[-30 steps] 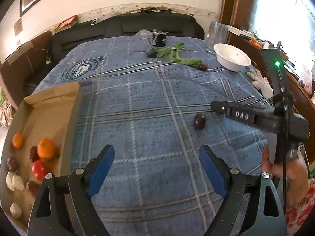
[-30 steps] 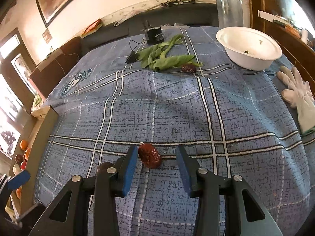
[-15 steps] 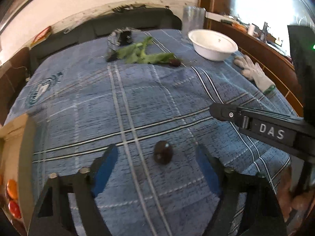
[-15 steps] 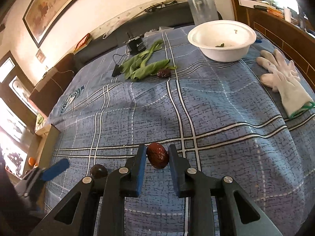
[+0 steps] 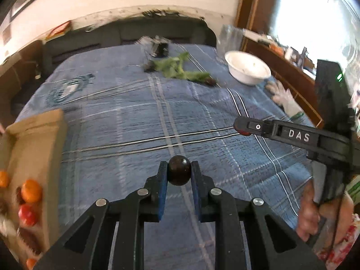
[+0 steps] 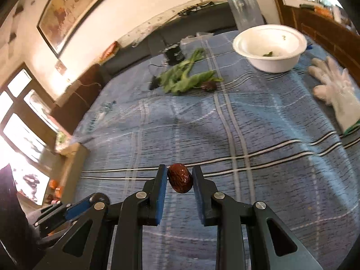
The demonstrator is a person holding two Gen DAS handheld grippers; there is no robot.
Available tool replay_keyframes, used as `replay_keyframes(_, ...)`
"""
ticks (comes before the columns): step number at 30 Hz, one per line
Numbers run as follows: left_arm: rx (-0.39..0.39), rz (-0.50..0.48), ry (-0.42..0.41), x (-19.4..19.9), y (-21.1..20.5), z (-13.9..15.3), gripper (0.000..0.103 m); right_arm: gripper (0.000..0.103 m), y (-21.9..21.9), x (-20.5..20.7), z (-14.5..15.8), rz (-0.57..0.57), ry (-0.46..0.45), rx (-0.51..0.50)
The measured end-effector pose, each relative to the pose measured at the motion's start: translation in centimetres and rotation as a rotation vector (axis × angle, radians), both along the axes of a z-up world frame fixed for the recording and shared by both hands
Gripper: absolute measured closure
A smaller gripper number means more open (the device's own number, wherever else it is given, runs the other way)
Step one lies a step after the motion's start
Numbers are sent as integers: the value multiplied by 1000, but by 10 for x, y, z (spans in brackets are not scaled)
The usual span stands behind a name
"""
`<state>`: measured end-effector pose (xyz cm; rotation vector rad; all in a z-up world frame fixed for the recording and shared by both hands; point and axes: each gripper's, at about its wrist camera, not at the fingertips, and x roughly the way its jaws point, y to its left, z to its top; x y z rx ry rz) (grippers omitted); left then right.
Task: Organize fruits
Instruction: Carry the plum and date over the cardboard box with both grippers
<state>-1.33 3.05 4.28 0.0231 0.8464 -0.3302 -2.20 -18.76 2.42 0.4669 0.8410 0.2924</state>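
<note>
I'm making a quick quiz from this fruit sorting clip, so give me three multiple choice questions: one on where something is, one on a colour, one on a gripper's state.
1. Where do the greens lie?
A. in the bowl
B. on the blue cloth, left of the bowl
C. in the box

2. What colour is the bowl?
A. white
B. red
C. black

3. What is the left gripper doing?
A. open over nothing
B. shut on a glove
C. shut on a dark round fruit

Answers:
1 B, the leaves rest on the cloth.
2 A, its rim and wall are white.
3 C, the pads press the fruit, having just closed.

Blue plaid bed (image 5: 126, 121): greens (image 5: 177, 69), bowl (image 5: 247, 70), glove (image 6: 337, 94)
</note>
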Motion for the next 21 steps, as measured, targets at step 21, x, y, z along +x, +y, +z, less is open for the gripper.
replay_keyframes(21,11,462,-95,-93,210,22,84,77,168,-79,61,349,-81,6)
